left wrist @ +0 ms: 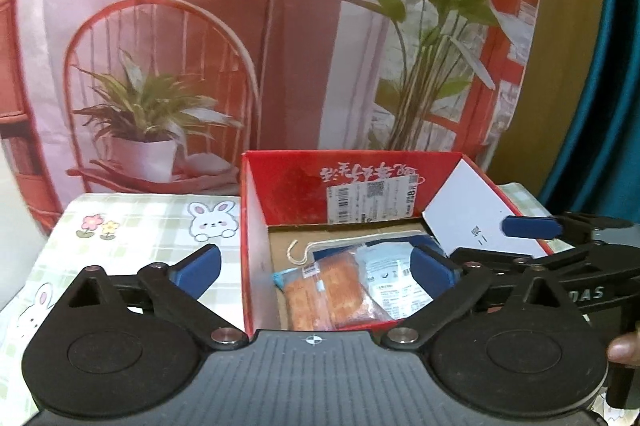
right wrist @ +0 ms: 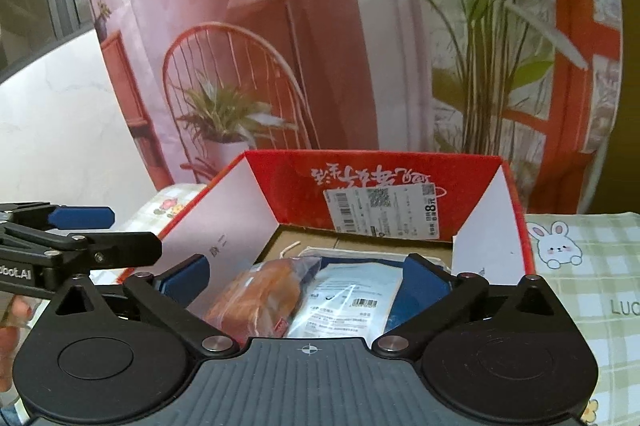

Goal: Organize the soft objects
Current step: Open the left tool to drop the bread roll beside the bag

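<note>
I'm in a home setup: bunny-print tablecloth point(left wrist: 132, 226), printed backdrop point(left wrist: 200, 26) of a lamp-and-chair room, curtain point(left wrist: 600, 66).

A printed fabric backdrop point(left wrist: 280, 26) fills the upper part of both views, showing a red wire chair, a white pleated lamp, potted green plants and a red window frame. Below it, at lower left in the left view and lower right in the right view, lies a green-and-white checked tablecloth point(left wrist: 132, 226) with cartoon rabbits and small flowers. A white marble-look wall point(right wrist: 60, 130) stands at the right view's left edge.
</note>
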Available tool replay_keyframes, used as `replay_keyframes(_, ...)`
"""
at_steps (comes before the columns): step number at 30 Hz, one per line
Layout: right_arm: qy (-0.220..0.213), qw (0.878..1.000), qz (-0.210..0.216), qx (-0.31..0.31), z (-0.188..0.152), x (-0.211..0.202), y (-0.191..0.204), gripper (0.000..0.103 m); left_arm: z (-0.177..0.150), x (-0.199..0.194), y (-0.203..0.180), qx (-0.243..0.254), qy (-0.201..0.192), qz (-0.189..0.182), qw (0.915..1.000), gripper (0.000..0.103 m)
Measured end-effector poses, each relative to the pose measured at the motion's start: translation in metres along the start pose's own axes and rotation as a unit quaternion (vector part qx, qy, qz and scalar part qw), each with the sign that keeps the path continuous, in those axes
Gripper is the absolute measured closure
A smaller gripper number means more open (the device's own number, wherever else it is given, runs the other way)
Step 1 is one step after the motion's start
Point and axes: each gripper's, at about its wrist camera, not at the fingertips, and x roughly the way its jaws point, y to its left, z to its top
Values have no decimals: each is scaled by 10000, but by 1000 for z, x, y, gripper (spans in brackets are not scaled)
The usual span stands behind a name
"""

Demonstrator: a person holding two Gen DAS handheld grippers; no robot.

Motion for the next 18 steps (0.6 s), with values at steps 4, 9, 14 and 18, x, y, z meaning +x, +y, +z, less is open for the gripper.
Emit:
replay_keyframes(4, -130, 9998, -153, -24, -4, -16, 3, 0, -4, -8, 3, -238, 8, 36, 9997, 0)
replay_keyframes(9, -394, 9987, -305, -50, -12, -36, 8, 0, -12, -16, 3, -358, 15, 226, 9991, 0)
replay_keyframes(14, -573, 9964, -620, -81, -24, -51, 11, 0, -25, -25, -1, -306, -12, 610, 9977, 0)
replay_keyframes(18, -664, 9957, -622, -186, -35, -63, 8, 0, -33, -31, 1, -486, -24, 444, 9978, 0)
